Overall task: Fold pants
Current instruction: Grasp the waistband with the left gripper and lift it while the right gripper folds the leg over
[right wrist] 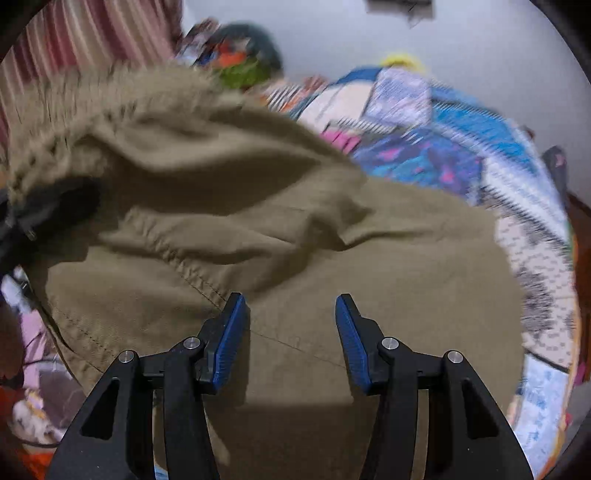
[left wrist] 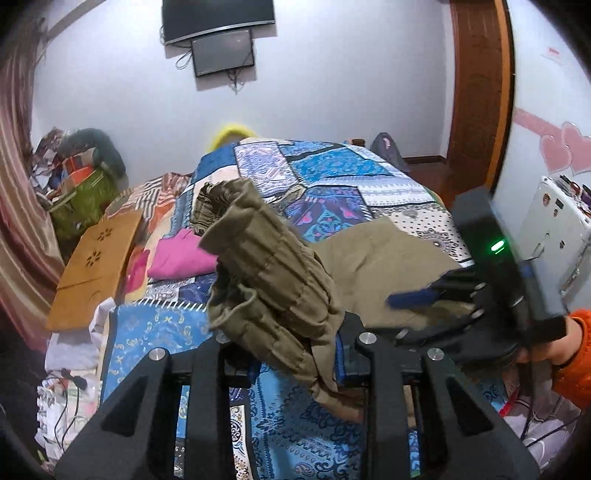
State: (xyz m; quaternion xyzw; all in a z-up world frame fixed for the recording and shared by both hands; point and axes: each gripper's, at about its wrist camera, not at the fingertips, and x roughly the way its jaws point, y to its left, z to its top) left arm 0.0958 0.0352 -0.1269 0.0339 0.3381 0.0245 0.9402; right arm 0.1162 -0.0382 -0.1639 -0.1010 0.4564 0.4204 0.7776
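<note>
Left tongs (left wrist: 284,332) hidden under pants (left wrist: 266,266)

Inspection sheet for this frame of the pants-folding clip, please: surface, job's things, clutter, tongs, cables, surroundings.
Surface: bed with blue patchwork quilt.
Job's things: khaki pants, one bunched end lifted off the quilt, the rest spread flat.
Clutter: pink garment on the bed; wooden board at its left edge; green bag by the wall.
Tongs: left tongs shut on the lifted pants end; right tongs open above flat fabric, gripping nothing.
Cables: dark wires beside the bed, lower left.
Surroundings: wall-mounted screens, wooden door, striped curtain.
</note>
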